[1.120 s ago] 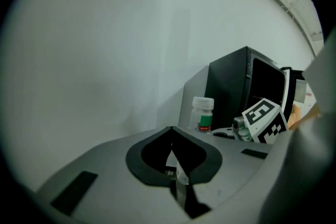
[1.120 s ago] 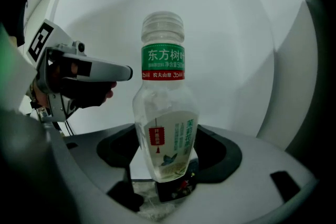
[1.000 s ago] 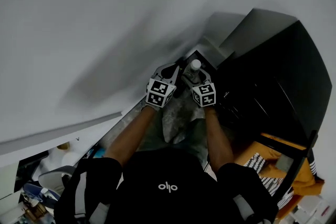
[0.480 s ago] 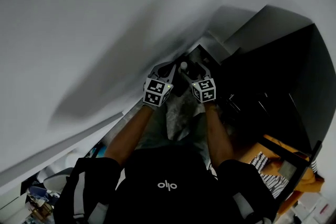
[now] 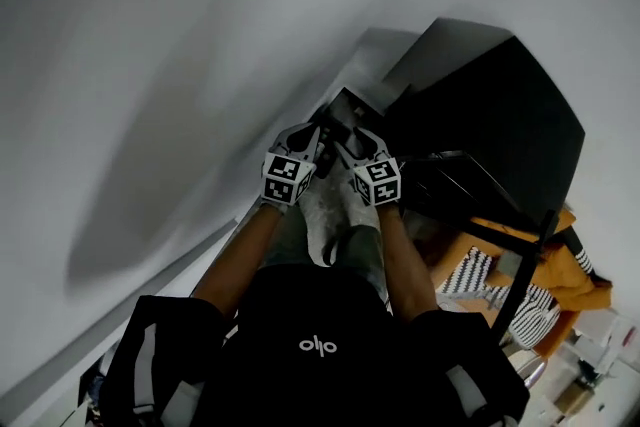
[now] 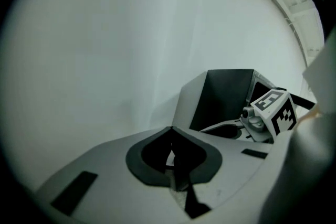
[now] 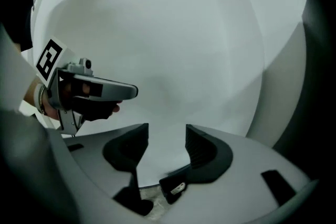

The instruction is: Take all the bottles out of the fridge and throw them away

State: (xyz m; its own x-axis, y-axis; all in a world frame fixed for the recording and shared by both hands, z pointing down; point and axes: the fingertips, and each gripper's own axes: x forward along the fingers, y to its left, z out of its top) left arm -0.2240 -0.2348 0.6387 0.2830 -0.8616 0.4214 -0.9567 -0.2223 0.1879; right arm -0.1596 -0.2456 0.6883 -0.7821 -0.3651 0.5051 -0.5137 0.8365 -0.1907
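No bottle shows in any current view. In the head view my two grippers are held side by side in front of a white wall, over a grey bin (image 5: 350, 108) with a dark inside. The same bin (image 6: 226, 102) stands open ahead in the left gripper view. My left gripper (image 5: 318, 137) (image 6: 172, 153) is shut with nothing in it. The jaws of my right gripper (image 5: 352, 147) (image 7: 167, 140) stand apart and have just been closing, with only bare wall between them. Each gripper view also catches the other gripper alongside.
A tall black cabinet (image 5: 490, 105) rises at the right of the bin. The white wall (image 5: 150, 65) fills the left. Marbled grey floor (image 5: 325, 215) lies under my arms. Orange fabric (image 5: 565, 270) and a striped cloth (image 5: 468, 275) lie at the lower right.
Both grippers have risen. A white-capped bottle that showed between the gripper tips in the earlier frames is gone from sight. The head view has swung, so the black cabinet looks nearer.
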